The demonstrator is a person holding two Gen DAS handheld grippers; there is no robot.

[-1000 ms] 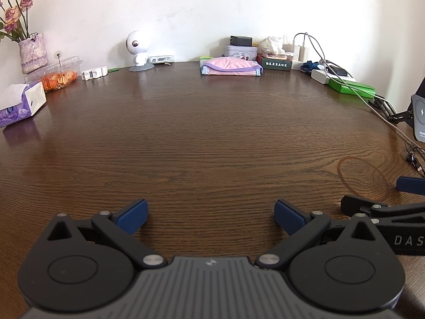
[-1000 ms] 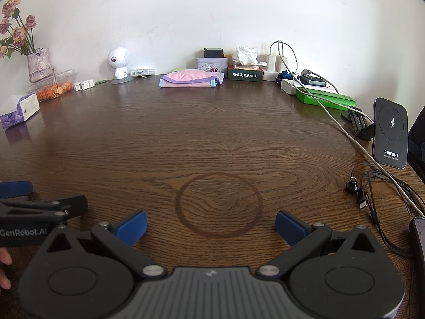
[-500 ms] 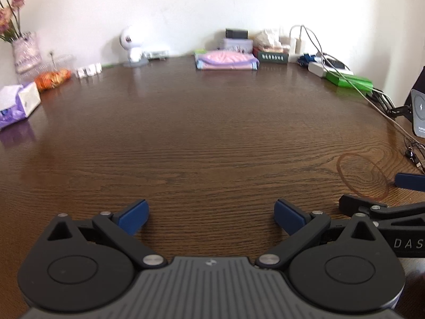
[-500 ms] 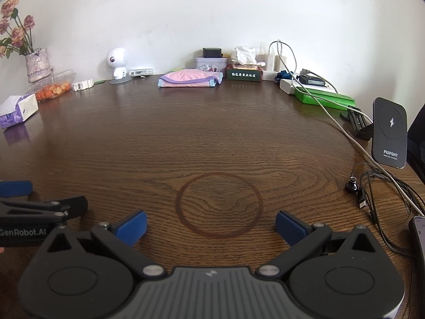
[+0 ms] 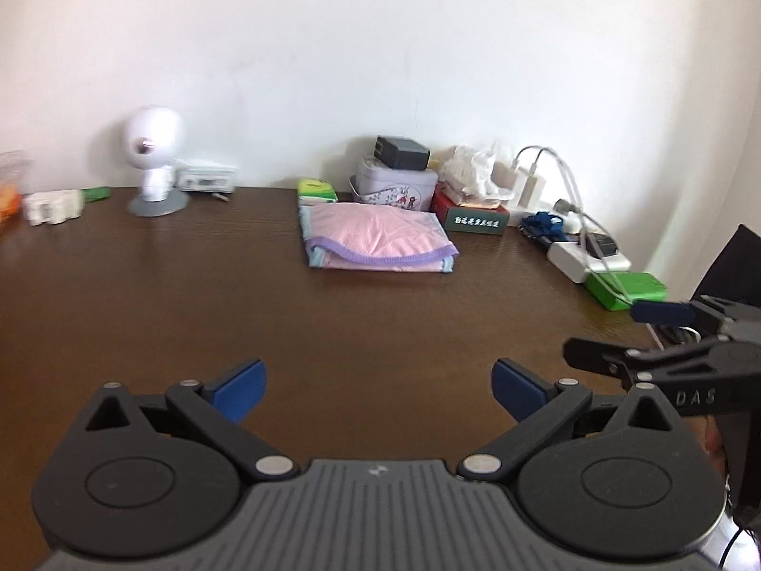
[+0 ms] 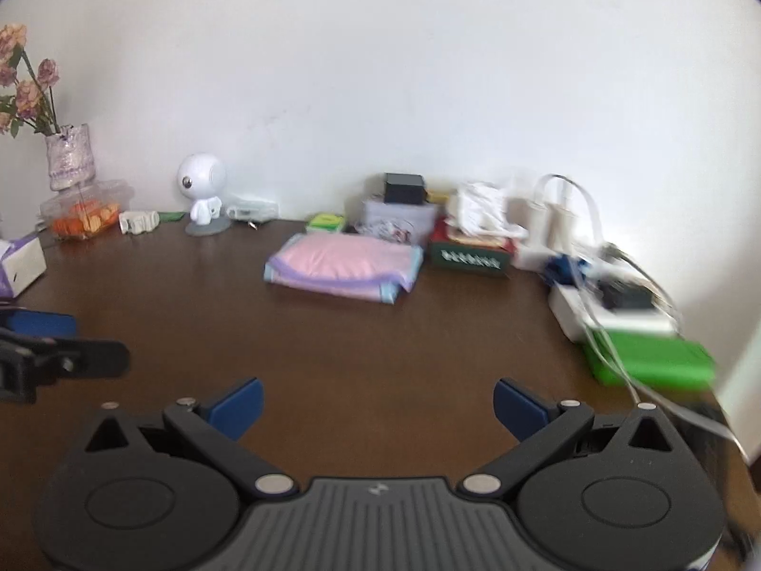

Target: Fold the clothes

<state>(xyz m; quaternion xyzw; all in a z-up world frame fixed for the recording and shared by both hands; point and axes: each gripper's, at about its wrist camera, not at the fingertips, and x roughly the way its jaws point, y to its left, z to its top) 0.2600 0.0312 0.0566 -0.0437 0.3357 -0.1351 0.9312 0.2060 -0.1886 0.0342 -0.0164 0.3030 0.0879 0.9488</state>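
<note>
Dark brown wood makes up the table [image 5: 190,314], which fills the lower half of both views and runs back to a white wall [image 5: 380,47]. Taking the folded pink garment [image 5: 375,238] as the landmark: it lies flat on the table near the far edge, close to the wall, with a purple trim along its front fold and pale blue at its corners. Nothing touches it from the front, and both tools are well short of it.

Left gripper [image 5: 375,383] sits low over the table in front of the garment, its blue-padded jaws spread wide with nothing between them. Right gripper [image 6: 375,407] is likewise in front of the garment, jaws apart and empty; its view is blurred. Each tool shows at the edge of the other's view, so they are side by side.

Right of the garment lie a green box [image 6: 651,361] and a white power strip [image 5: 570,259] with cables. Just behind and right of it stands a dark green box [image 5: 475,223] with crumpled white paper on top. Directly behind it are a lilac tin [image 5: 395,185] with a black charger on top. Left of the garment stands a white round-headed figure [image 5: 154,166]. Farther left are a vase [image 6: 69,157] of dried flowers and a tissue box [image 6: 21,269].
</note>
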